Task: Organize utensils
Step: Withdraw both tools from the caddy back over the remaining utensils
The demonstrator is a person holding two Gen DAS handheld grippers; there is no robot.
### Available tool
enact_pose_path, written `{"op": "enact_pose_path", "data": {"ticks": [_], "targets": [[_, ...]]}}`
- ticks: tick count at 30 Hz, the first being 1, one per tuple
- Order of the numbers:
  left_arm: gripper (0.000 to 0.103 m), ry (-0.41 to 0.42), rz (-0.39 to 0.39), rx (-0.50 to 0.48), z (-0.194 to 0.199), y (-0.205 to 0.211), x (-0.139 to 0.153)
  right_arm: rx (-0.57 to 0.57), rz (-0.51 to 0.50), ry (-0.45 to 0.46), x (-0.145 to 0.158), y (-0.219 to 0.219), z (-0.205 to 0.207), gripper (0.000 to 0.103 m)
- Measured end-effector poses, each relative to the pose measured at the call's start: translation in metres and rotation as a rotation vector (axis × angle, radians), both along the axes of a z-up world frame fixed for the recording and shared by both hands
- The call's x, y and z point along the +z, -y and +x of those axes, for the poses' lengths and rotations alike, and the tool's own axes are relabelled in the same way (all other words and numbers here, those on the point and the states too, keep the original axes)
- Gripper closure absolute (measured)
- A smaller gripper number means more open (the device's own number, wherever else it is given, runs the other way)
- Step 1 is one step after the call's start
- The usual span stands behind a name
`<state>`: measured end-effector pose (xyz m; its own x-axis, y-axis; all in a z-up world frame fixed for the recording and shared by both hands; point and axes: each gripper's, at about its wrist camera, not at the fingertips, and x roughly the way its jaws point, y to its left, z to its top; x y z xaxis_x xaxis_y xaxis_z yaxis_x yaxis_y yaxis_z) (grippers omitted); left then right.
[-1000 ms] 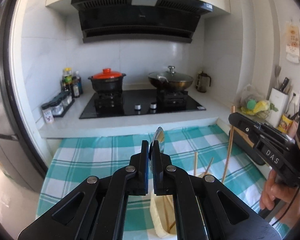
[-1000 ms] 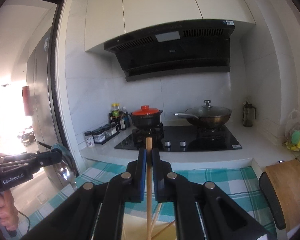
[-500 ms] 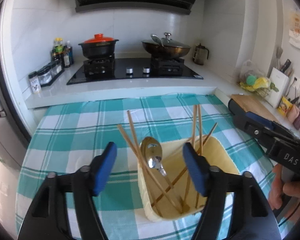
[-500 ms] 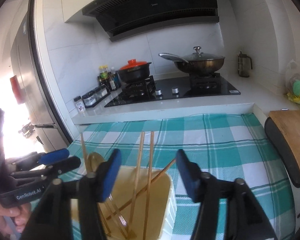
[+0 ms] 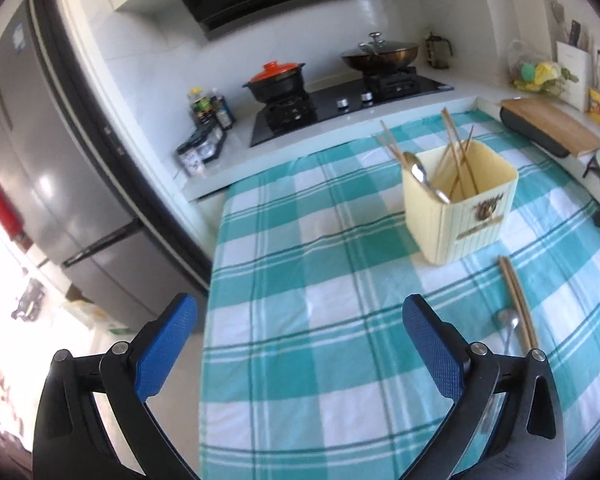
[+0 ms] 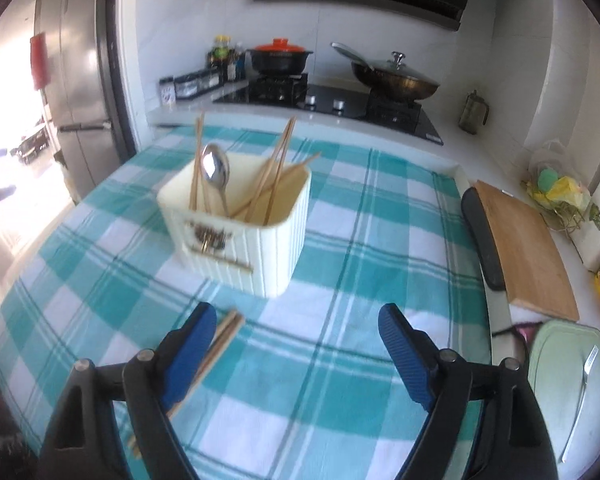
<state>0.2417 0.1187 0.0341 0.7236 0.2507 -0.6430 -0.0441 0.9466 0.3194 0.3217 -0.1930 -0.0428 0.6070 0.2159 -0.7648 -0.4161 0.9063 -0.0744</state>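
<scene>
Both claws, left (image 5: 300, 346) and right (image 6: 294, 346), are spreading apart over the checked tabletop (image 5: 320, 280), nothing between them. Cream holder (image 6: 236, 228) stands there with chopsticks (image 6: 278, 168) and spoon (image 6: 215, 170); loose chopsticks (image 5: 518, 304) lie beside it.

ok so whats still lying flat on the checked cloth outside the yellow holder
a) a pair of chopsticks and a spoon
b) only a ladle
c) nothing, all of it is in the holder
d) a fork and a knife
a: in the left wrist view a pair of chopsticks and a spoon lie side by side on the cloth, nearer the camera than the holder.
</scene>
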Motion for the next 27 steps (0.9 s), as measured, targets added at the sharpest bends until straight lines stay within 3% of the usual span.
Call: {"op": "enact_pose_path", "data": {"ticks": [3, 7, 13, 16, 22, 27], "targets": [[0.0, 0.012, -0.093, 0.064, -0.033, -0.008, -0.019, 0.017, 0.038, -0.034, -0.014, 0.01, -0.036, 0.018], [0.001, -0.031, -0.219, 0.121, -0.062, -0.004, -0.058, -0.008, 0.116, -0.073, -0.037, 0.018, -0.081, 0.018], [0.001, -0.093, -0.423, 0.13, -0.083, 0.018, -0.113, -0.092, 0.347, -0.155, -0.08, 0.031, -0.133, 0.018], [0.001, -0.077, -0.48, 0.117, -0.09, 0.028, -0.122, -0.16, 0.297, -0.1, -0.089, 0.031, -0.148, 0.018], [0.001, -0.014, -0.44, 0.066, -0.098, 0.04, -0.121, -0.166, 0.097, 0.106, -0.069, 0.022, -0.169, 0.018], [0.001, -0.032, -0.475, 0.045, -0.1, 0.038, -0.135, -0.14, 0.117, 0.226, -0.055, 0.018, -0.182, 0.014]]}}
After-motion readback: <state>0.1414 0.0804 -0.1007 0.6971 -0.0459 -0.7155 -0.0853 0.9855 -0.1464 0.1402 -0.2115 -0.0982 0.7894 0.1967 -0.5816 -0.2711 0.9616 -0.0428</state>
